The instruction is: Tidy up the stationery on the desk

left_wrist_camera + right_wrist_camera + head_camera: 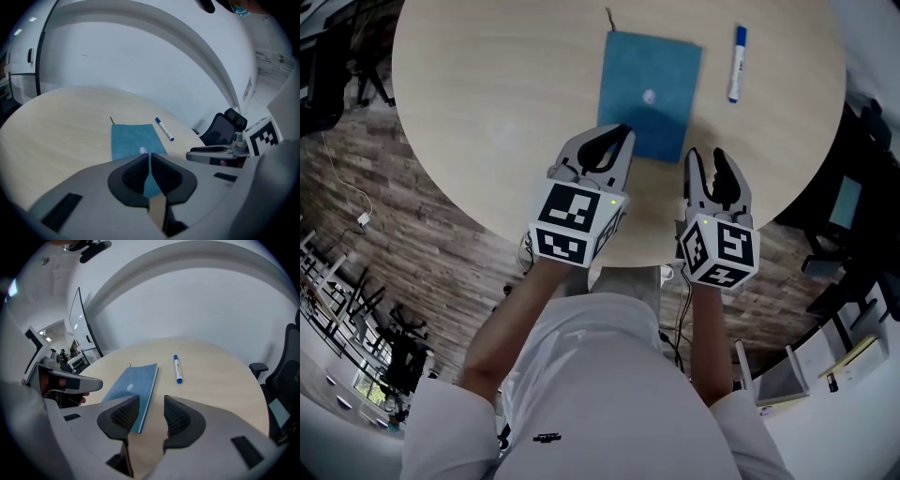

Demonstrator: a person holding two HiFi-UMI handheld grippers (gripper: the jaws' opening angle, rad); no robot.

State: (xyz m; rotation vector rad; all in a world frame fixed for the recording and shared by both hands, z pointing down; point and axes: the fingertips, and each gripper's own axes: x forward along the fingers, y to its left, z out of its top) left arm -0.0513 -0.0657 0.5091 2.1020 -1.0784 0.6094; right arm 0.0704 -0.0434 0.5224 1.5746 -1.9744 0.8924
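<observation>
- While nothing is yet gripped, an approach step is judged in hand: the left gripper (617, 139) fingers are pressed together, the right gripper (706, 159) fingers are held apart, empty.
- The notebook (649, 94) is laid flat on the counter (487, 94), with the marker (736, 63) beside it; for a grasp, opened fingers are needed.

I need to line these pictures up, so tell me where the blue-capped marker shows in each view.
Head view: marker at upper right, right of the notebook.
Left gripper view: marker near the middle, right of the notebook.
Right gripper view: marker near the middle, right of the notebook.
Shared landmark: the blue notebook, always just left, not touching.
</observation>
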